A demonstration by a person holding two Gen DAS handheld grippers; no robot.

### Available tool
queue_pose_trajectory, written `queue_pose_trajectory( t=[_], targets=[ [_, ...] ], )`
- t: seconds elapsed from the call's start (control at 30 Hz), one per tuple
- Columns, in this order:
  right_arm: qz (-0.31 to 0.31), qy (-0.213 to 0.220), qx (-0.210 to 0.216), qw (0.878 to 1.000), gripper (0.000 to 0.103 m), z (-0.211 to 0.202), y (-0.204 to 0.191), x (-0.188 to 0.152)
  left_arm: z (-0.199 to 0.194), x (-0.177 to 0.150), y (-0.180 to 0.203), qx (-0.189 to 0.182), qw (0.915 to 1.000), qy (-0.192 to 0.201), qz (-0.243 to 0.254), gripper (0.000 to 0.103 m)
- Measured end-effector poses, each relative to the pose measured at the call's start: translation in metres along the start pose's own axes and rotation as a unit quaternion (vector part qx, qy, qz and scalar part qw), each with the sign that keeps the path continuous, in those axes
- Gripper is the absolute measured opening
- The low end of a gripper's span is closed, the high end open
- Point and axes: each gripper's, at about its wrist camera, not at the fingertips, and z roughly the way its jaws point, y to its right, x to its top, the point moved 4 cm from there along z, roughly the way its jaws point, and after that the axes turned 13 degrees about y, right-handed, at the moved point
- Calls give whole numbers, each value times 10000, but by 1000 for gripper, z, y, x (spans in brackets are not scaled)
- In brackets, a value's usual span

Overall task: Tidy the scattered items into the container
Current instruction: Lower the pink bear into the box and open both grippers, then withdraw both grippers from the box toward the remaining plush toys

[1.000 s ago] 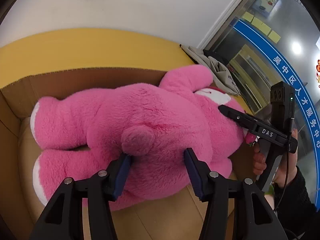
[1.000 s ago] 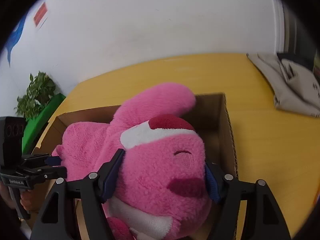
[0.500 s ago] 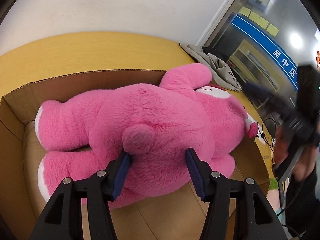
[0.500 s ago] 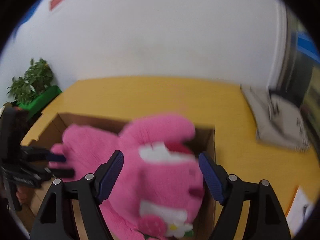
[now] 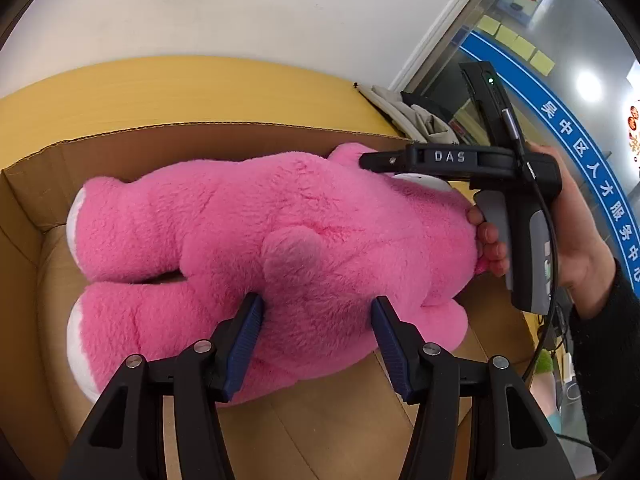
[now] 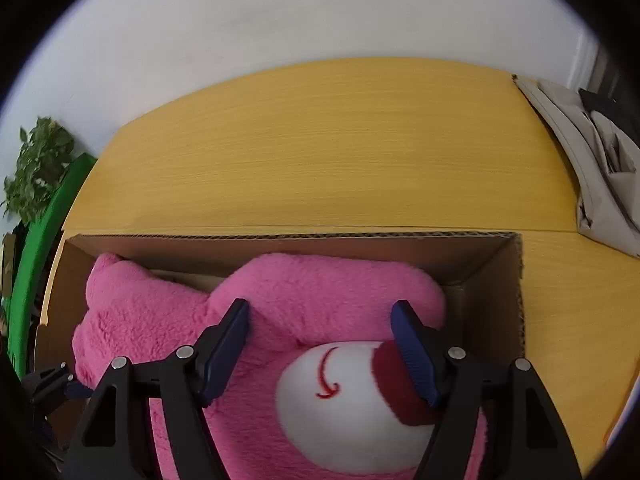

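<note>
A big pink plush bear [image 5: 256, 248] lies on its front inside an open cardboard box [image 5: 224, 142] that sits on a yellow desk [image 6: 320, 148]. Its white-soled feet are at one end of the box and its head is at the other, near the side where a hand [image 5: 576, 248] in a dark sleeve grips the handle of the right gripper [image 6: 320, 344].

The left gripper [image 5: 316, 332] comes in low over the bear's rump, its jaws pinching the fur just under the small round tail, blue pads sunk into the pile on both sides.

The right gripper sits over the bear's head. Its jaws have just been closing, with the head between them: one pad rests against the dark red nose, the other lies on the pink fur, but I cannot tell whether they really squeeze.

A grey cloth bag [image 6: 592, 168] lies at the far corner of the desk, and a leafy plant [image 6: 36, 164] stands beyond the desk's edge.
</note>
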Motion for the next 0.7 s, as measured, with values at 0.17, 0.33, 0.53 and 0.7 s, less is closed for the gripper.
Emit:
queue_pose_trajectory(
  t=[0.17,0.33,0.53,0.7],
  targets=[
    [85,729,161,9972,74,-53,-13,7,-32,-1,20,763,9954,72,567,85],
    [-433,1777,324,9826,84,-170,-28,-19,-113,-6,53,640,9945,706,443,97],
    [-721,2328,-55,9698,86,-271,-25,-90,-213,-41,117,1027,9795,1560,750,103],
    [-380,2625,-530,9627,86,-321,-17,-153,-263,-86,155,1376,9648,2188,495,103]
  ],
)
